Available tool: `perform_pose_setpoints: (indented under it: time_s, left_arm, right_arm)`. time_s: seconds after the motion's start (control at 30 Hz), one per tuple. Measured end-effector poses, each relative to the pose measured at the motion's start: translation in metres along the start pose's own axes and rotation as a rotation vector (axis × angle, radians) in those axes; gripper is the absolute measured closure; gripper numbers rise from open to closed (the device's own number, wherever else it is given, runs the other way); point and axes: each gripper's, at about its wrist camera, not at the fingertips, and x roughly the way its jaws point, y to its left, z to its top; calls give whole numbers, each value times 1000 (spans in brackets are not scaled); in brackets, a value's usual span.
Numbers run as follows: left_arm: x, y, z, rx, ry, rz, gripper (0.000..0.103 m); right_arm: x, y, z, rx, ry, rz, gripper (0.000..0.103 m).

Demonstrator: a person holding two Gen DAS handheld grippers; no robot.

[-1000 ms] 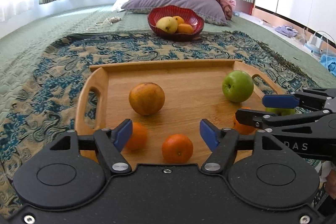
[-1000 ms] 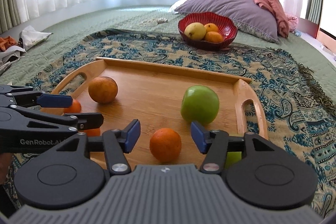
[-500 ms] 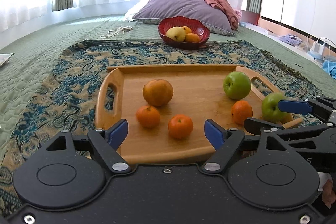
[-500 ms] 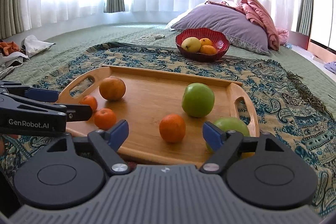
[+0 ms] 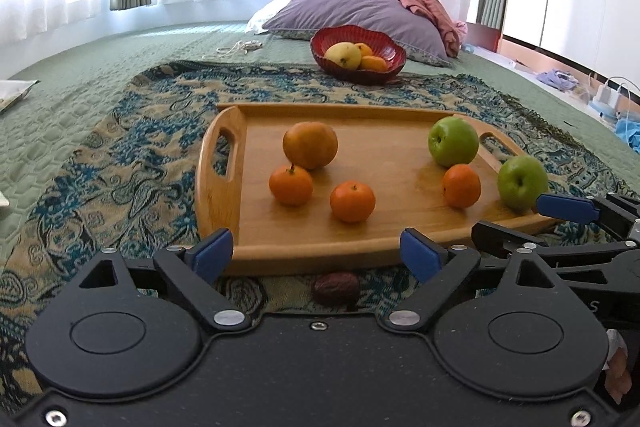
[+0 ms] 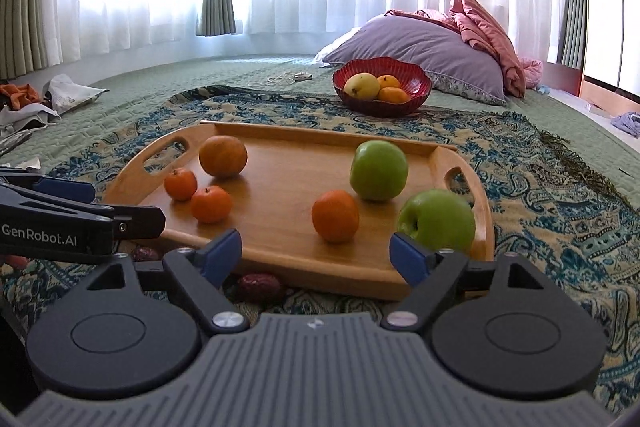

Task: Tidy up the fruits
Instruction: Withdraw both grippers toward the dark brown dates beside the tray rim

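I saw the green quilted bed (image 6: 132, 99) under everything, w/ a blue-and-tan paisley throw (image 6: 528, 163) spread on it. A purple pillow (image 6: 424, 47) and a pink blanket (image 6: 484, 23) lay at the far end by the curtains.

The wooden tray (image 5: 224, 163) sat on the throw, handles left and right. Beyond it, well apart, stood the red bowl (image 6: 416, 73) holding a yellow fruit (image 6: 362, 85) and two small oranges.

My left gripper (image 5: 317, 251) hung just short of the tray's near rim, jaws wide open, nothing between them. My right gripper (image 6: 316, 249) was likewise at the near edge, jaws spread and empty, its right finger just in front of a green apple.

On the tray: a large orange (image 5: 310, 145) near the left handle; one green apple (image 6: 379, 170) toward the right handle; a second green apple (image 6: 437, 221) at the near right corner. Three mandarins: two (image 5: 291, 185) (image 5: 352, 201) close together just in front of the large orange, one (image 6: 335, 215) between the apples.

Off the tray, a dried red date (image 6: 259, 283) lay on the throw, just beside the near rim; another (image 6: 145, 253) partly hidden behind the left gripper's finger in the right-wrist view.
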Motion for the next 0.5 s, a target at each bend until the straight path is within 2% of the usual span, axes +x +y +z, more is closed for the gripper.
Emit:
perform_pose_setpoints:
  time_s: [0.33, 0.5]
  left_arm:
    - [5, 0, -14, 21, 13, 25, 13]
    - [6, 0, -19, 35, 16, 38, 12]
  right_arm:
    - [-5, 6, -10, -13, -19, 16, 8]
    - [-4, 8, -15, -22, -17, 19, 2]
